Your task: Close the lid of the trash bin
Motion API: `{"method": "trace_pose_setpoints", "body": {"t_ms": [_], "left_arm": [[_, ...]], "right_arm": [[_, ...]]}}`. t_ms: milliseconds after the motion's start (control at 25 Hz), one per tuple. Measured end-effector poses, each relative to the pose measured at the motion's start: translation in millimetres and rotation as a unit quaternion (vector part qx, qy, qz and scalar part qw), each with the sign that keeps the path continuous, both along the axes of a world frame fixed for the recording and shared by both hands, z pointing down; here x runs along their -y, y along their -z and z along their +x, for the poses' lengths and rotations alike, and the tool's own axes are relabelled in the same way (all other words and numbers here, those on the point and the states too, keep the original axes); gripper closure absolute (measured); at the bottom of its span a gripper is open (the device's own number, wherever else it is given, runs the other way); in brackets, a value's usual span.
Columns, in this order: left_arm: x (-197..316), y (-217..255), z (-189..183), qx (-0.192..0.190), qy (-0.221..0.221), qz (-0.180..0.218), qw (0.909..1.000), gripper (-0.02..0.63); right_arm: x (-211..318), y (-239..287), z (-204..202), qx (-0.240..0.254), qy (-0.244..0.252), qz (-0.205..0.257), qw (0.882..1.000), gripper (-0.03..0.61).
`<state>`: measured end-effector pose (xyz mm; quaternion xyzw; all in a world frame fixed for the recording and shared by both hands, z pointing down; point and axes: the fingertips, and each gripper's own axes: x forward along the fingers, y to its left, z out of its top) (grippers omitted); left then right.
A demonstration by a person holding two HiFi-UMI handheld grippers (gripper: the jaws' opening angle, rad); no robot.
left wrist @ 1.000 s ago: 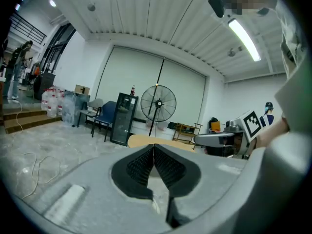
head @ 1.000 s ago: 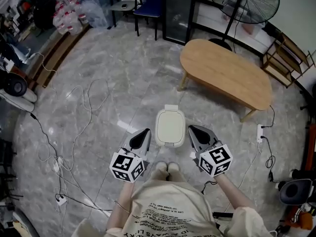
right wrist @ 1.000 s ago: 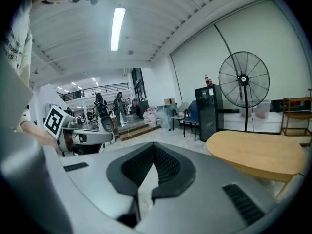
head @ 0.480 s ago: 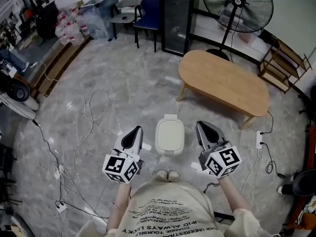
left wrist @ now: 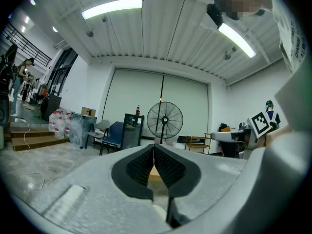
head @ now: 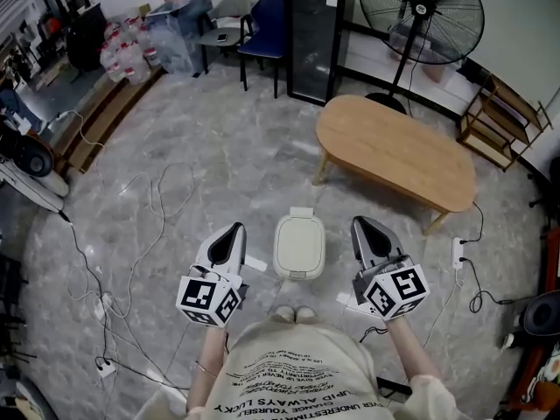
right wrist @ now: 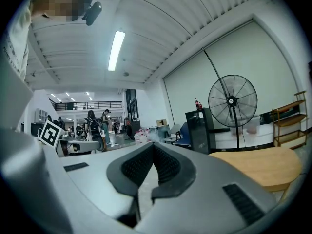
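Trash bin: we see it on the marble floor, just ahead of our shoes, between the two claws and touching neither.
Lid: lying flat on the bin.
Left claw: pads pressed together with nothing between them, held left of the bin.
Right claw: pads together and empty too, right of the bin.

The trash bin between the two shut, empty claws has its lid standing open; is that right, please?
Not quite: the head view shows the lid of the trash bin closed, not open. The bin does sit between the left claw and the right claw, both shut and empty.
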<state>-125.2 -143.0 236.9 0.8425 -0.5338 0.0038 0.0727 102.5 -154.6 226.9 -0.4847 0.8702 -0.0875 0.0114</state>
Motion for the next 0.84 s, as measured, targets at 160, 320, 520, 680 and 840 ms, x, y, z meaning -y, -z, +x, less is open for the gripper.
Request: {"method": "trace_pose_setpoints", "body": {"t_ms": [160, 320, 520, 680, 840], "left_arm": [[0.4, 0.0, -1.7, 0.002, 0.005, 0.000, 1.0000, 0.591], [-0.5, -1.1, 1.1, 0.008, 0.006, 0.000, 0.9999, 0.591], [-2.6, -4.6, 0.5, 0.012, 0.008, 0.000, 0.9999, 0.591], [-2.5, -4.5, 1.4, 0.017, 0.008, -0.002, 0.9998, 0.591], [-2.4, -4.2, 4.3, 0.019, 0.010, -0.002, 0.9998, 0.591]], "right_arm": [[1.5, 3.8, 1.8, -0.007, -0.002, 0.010, 1.000, 0.574], [2.1, 6.0, 4.1, -0.011, 0.001, 0.020, 1.000, 0.574], [0.2, 7.1, 3.0, -0.015, 0.000, 0.023, 1.000, 0.574], [1.3, 10.9, 3.9, -0.019, 0.000, 0.025, 1.000, 0.574], [0.8, 14.6, 5.9, -0.015, 0.004, 0.031, 0.999, 0.574]]}}
